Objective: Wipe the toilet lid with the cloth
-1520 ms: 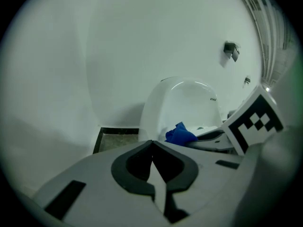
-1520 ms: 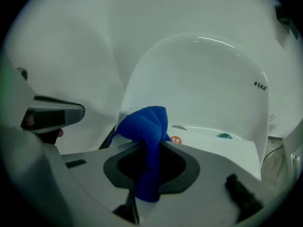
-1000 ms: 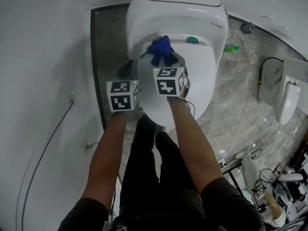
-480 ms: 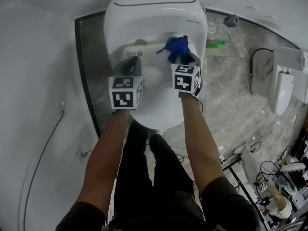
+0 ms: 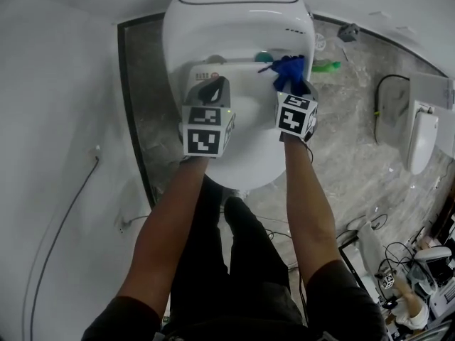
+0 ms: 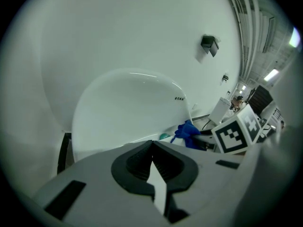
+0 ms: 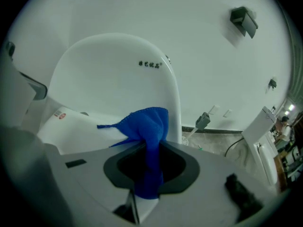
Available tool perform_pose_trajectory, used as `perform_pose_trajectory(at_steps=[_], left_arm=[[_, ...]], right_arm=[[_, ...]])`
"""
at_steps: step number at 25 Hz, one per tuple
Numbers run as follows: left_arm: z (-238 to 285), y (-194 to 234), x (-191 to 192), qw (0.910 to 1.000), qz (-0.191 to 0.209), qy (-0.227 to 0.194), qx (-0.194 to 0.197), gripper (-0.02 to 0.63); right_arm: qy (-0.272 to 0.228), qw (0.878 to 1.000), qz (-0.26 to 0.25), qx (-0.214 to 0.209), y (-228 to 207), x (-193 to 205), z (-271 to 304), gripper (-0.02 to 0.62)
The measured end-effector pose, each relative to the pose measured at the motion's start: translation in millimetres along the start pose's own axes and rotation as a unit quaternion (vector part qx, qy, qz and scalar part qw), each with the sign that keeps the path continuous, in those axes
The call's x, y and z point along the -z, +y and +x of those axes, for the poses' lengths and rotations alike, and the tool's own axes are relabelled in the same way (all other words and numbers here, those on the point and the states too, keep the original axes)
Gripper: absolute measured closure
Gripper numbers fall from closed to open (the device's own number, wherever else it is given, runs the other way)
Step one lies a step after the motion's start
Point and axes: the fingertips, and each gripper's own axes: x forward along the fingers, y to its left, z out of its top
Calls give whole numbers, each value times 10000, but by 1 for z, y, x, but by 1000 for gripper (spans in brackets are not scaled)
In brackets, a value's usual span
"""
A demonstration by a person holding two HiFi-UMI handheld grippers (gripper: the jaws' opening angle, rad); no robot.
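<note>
My right claw (image 5: 290, 85): pinching cloth (image 5: 287, 68), wiping step, at toilet lid (image 5: 234, 27). My left claw (image 5: 213, 91): pressed together, empty. Next, likely: sweep with steady pressure.

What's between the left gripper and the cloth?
Just bare white toilet lid, seen in the head view, between the empty left gripper and the cloth in the right gripper.

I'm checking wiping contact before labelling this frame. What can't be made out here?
Whether the cloth touches the toilet: in the head view the right gripper covers the contact; in the right gripper view the cloth itself does.
Print on the toilet's upright back: right gripper view, too small to read.
Teal thing: head view, only part shows, too small to name.
</note>
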Motion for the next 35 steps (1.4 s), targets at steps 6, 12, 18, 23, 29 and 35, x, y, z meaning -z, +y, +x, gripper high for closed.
perform_pose_trajectory(at_steps=[6,12,18,23,29,35], left_arm=[[-31,51,40,9989,-330,12,-337,594],[-66,97,85,9935,-812,65,-794,594],[-86,136,116,9849,-1275,112,-1166,594],[-84,129,118,9906,-647,236,-1181,594],[-71,88,110,9945,-746,171,-713,594],[-56,35,112,9966,-607,353,-423,594]], right_arm=[[-618,9954,-155,-712,92,-19,-61,525],[-481,9828,-539,-1701,208,-4,-90,525],[-101,9751,-920,-2013,273,14,-85,525],[-66,9764,-1054,-1885,269,17,-80,525],[-136,9823,-856,-1658,234,17,-77,525],[-122,9898,-238,-1397,183,25,-72,525]])
